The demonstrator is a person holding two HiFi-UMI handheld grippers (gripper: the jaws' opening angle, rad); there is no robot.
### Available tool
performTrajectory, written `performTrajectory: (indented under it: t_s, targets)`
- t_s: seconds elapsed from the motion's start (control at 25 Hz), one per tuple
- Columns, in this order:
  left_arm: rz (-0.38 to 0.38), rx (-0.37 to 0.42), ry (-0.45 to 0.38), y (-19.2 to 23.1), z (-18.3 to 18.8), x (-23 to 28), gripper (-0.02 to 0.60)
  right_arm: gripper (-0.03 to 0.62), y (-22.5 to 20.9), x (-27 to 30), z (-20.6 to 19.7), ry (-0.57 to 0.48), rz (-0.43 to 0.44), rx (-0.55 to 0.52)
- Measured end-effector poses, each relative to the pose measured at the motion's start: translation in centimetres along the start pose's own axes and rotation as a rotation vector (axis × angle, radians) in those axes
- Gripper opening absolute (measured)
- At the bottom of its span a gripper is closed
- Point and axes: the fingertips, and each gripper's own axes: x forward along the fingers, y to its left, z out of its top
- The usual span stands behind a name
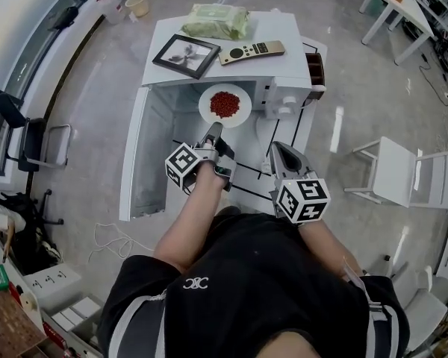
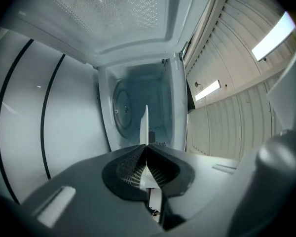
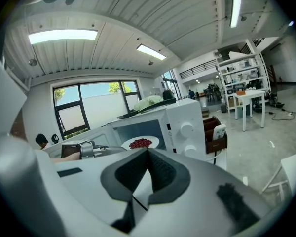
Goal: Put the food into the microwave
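A white plate [image 1: 225, 104] heaped with red food sits at the mouth of the white microwave [image 1: 284, 73], whose door [image 1: 138, 155] stands swung open to the left. My left gripper [image 1: 213, 129] is shut on the plate's near rim. In the left gripper view the plate [image 2: 144, 125] shows edge-on between the shut jaws, with the microwave's cavity and glass turntable [image 2: 122, 113] behind it. My right gripper [image 1: 278, 149] hangs shut and holds nothing, to the right of the left one, in front of the microwave. The right gripper view shows the plate [image 3: 140, 143] at the opening.
On top of the microwave lie a framed picture [image 1: 185, 54], a remote [image 1: 252, 51] and a green pack [image 1: 219, 21]. A brown box [image 1: 314, 67] stands at its right side. A white chair [image 1: 403, 171] stands to the right.
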Motion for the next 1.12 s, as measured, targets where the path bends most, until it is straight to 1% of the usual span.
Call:
performTrajectory:
  t_s: [0.2,0.28,0.48,0.72,0.92,1.12]
  targets:
    - [-0.002,-0.048,-0.026,0.8,1.6,1.5,0.012,0.008,-0.9,-0.7,0.1,-0.005,-0.016,-0.003]
    - [0.002,-0.056,-0.032,1.2,2.1,2.2,0.012,0.008,-1.3,-0.9,-0.1,0.001,-0.026,-0.005]
    - [0.01,-0.048,-0.049,1.8,3.4,4.0,0.012,0.008,-2.3,-1.6,-0.5,0.003,-0.052,-0.009]
    - [0.035,-0.054,-0.085,2.9,5.2,6.1,0.012,0.008,-3.9,-2.7,-1.0,0.008,-0.107,-0.002]
    - [0.053,-0.036,-0.106,3.5,6.9,7.8,0.012,0.008,-4.8,-3.6,-1.2,0.011,-0.145,0.004]
    - [0.076,-0.009,-0.097,4.0,7.7,9.7,0.012,0.008,-5.6,-4.4,-1.6,0.023,-0.185,0.006]
